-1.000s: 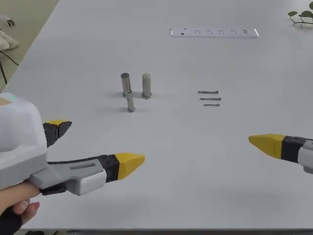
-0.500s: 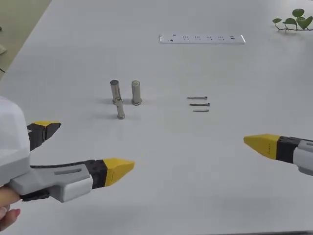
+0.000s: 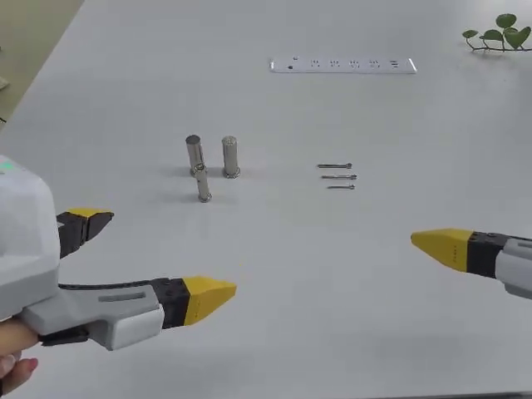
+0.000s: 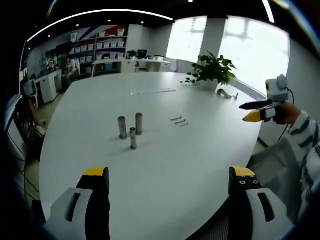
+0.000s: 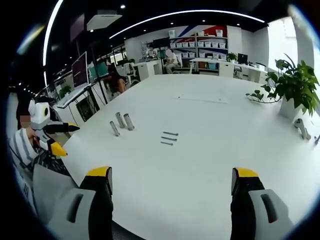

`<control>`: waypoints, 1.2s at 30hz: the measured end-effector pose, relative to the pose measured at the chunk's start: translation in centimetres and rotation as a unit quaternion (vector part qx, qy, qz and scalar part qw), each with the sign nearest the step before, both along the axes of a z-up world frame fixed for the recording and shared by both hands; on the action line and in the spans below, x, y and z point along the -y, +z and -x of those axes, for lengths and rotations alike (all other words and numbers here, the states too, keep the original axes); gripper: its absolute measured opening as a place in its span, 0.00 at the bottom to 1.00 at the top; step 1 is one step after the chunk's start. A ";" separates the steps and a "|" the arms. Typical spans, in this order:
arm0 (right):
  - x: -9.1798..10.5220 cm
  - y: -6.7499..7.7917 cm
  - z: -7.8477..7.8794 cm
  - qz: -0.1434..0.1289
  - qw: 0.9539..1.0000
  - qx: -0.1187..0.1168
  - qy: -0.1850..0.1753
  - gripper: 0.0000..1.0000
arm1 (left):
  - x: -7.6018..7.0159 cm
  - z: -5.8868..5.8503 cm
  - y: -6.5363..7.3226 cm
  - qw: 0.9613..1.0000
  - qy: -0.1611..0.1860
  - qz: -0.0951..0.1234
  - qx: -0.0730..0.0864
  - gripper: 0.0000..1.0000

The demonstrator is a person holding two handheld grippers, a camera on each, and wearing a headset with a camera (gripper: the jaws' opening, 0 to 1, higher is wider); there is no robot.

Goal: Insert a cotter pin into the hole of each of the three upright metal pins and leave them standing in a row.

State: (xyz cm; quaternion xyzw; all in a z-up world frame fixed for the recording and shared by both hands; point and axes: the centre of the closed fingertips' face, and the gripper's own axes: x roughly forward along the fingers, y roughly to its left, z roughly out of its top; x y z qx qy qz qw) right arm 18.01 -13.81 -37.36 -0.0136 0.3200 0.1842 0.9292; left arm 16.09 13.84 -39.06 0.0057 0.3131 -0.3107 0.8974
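Head view — 3 upright silver pins

Apparently open table before metal pins.

Location type: open-plan office w/ storage area. Ref. landmark: large white conf. table.
- On table, far end: multi-socket power strip.
- At table edge: potted plant.
- Beyond table: desks, monitor, wall shelving stocked w/ white bins, tall windows.
- Above, past table: ceiling A/C unit.
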 end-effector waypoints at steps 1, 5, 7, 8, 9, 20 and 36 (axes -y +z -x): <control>0.0 0.0 0.0 0.000 1.000 0.000 0.000 0.98 | 0.0 0.0 0.0 1.000 0.000 0.001 0.000 0.99; 0.0 0.0 0.0 0.000 1.000 0.000 0.000 0.98 | 0.0 -0.1 0.1 1.000 0.000 0.003 0.001 0.99; 0.0 0.1 0.0 0.001 1.000 0.000 0.000 0.98 | -0.1 -0.1 -0.1 1.000 0.002 0.001 -0.004 0.99; 0.0 0.1 0.1 0.001 1.000 -0.001 0.001 0.98 | -0.3 -0.2 -0.1 1.000 0.007 0.001 -0.005 0.99; 0.0 0.1 0.1 0.001 1.000 -0.001 0.001 0.98 | -0.4 -0.3 0.0 1.000 0.008 0.004 -0.003 0.99; -0.3 0.6 0.0 0.011 1.000 0.004 0.007 0.98 | -1.6 -0.9 0.7 1.000 0.018 0.001 0.003 0.99; -0.7 0.1 0.3 0.003 1.000 -0.004 0.005 0.97 | -3.3 -1.9 1.6 0.999 0.029 -0.009 0.019 0.99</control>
